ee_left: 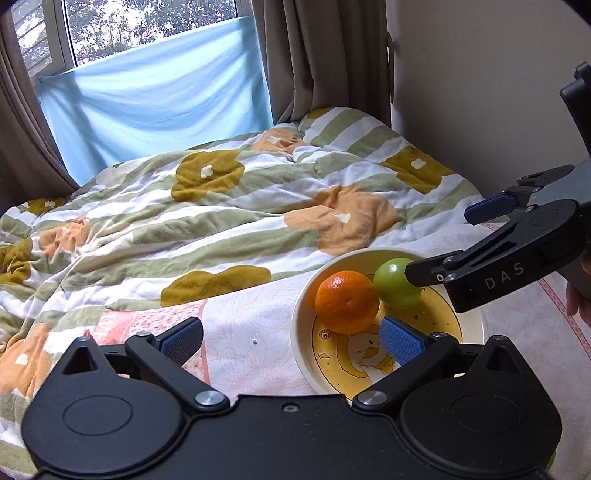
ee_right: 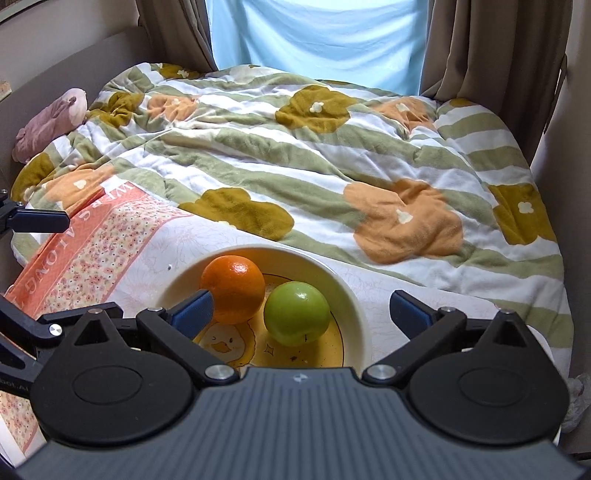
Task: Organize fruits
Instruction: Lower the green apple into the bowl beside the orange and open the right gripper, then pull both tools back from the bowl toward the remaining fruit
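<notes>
A round cream bowl (ee_right: 354, 295) with a yellow floor and a cartoon duck printed inside sat on a bed, on a white and pink floral sheet (ee_right: 92, 254); in the right wrist view it filled the lower centre of the frame, and in the left wrist view it lay at lower right. Two fruits rested in the bowl, touching each other: an orange (ee_right: 233, 290) toward the left and a green apple (ee_right: 296, 313) just right of it in the right wrist view.

The right tool (ee_right: 301, 314) hung over the bowl with its blue-padded fingers spread wide and gripping nothing; the apple showed between them without touching either pad, while the left pad overlapped the orange's lower left edge in the picture. In the left wrist view this same tool entered from the right edge, its black finger tip crossing in front of the apple.

The left tool (ee_left: 293, 341) was also wide open and empty at the bottom of its own frame; its right pad sat over the bowl, below the orange.

Behind the bowl, a rumpled quilt (ee_right: 295, 147) with green stripes and mustard and orange flowers covered the upper half; a pink plush toy (ee_right: 51, 123) lay at the upper left; brown curtains (ee_right: 480, 48) framed a pale blue cloth (ee_right: 314, 33) at top.
</notes>
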Motion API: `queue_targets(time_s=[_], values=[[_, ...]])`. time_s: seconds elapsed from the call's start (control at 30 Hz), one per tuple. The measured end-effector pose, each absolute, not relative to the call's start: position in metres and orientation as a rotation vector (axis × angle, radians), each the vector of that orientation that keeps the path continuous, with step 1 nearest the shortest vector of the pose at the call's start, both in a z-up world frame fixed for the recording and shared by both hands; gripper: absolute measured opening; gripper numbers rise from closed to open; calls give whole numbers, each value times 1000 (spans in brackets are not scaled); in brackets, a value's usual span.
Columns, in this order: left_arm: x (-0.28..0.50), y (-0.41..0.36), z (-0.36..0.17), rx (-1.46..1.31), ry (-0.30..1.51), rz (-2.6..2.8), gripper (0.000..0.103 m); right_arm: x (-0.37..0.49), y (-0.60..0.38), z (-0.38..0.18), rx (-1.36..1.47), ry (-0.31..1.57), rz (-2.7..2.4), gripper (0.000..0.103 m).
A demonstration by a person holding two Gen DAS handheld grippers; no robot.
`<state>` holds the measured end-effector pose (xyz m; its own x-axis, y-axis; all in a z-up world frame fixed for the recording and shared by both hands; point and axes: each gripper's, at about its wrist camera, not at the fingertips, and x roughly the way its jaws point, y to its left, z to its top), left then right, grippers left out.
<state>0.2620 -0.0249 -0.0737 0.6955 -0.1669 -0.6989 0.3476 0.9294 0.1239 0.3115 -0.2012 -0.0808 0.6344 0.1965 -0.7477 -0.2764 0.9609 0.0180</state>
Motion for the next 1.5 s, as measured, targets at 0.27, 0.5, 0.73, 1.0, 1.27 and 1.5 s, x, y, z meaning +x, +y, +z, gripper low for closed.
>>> queue_targets(time_s=[0.27,0.5,0.73,1.0,1.27,1.5], values=[[230,-29,-39,233,688,-250,103,266,-206,-37,-96,795,248,103],[190,-39,-15,224,632,-212,103,219,-219,-5,-63,761,203,103],[139,-49,2,222,587,-166,103,163,-234,15,-6,740,181,103],[91,-44,11,169,589,-124,103,102,-248,22,20,739,127,103],[63,-20,5,153,592,-174,103,59,-238,13,60,739,48,103],[57,5,-13,182,626,-253,101,41,-209,-11,95,754,10,103]])
